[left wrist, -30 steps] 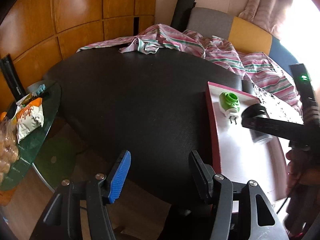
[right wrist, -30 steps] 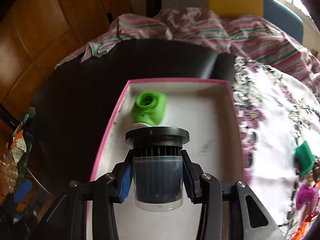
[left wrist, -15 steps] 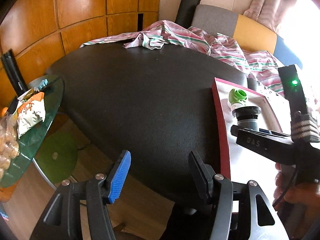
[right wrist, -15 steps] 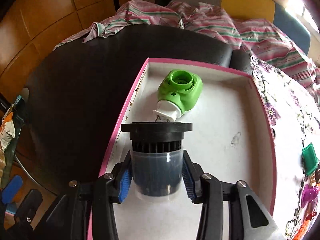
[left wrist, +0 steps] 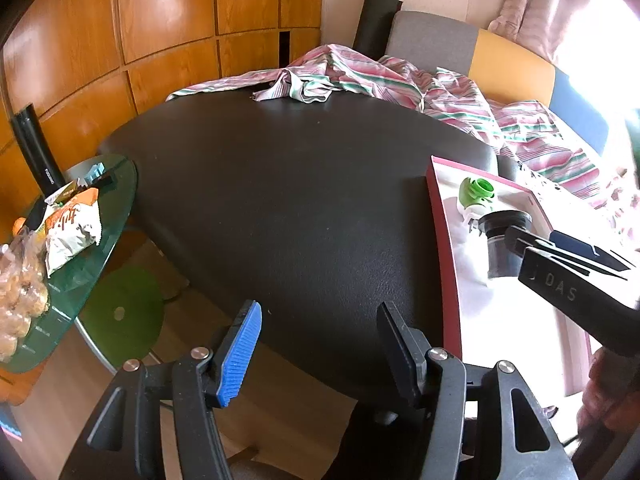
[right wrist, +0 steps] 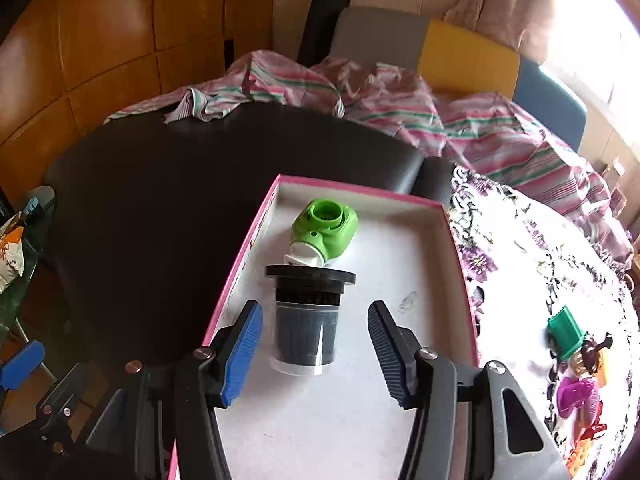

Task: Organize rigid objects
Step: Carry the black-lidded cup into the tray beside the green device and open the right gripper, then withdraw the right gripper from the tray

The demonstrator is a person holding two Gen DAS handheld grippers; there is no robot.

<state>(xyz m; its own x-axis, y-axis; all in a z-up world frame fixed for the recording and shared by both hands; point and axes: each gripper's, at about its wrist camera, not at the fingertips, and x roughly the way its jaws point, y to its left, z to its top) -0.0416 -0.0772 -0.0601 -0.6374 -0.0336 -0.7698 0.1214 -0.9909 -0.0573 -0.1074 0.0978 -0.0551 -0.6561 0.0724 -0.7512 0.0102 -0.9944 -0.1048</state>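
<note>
Right gripper (right wrist: 316, 342), stamped "DAS", is opening around the black-capped canister (right wrist: 306, 320); left gripper (left wrist: 318, 340) gapes empty.

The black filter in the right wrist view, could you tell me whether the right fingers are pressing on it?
No, the filter lies in the pink box with a clear gap to each of the opening right fingers.

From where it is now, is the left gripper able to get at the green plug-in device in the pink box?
Probably yes: the left gripper is open and empty, though the right gripper crowds the green plug-in device.
</note>
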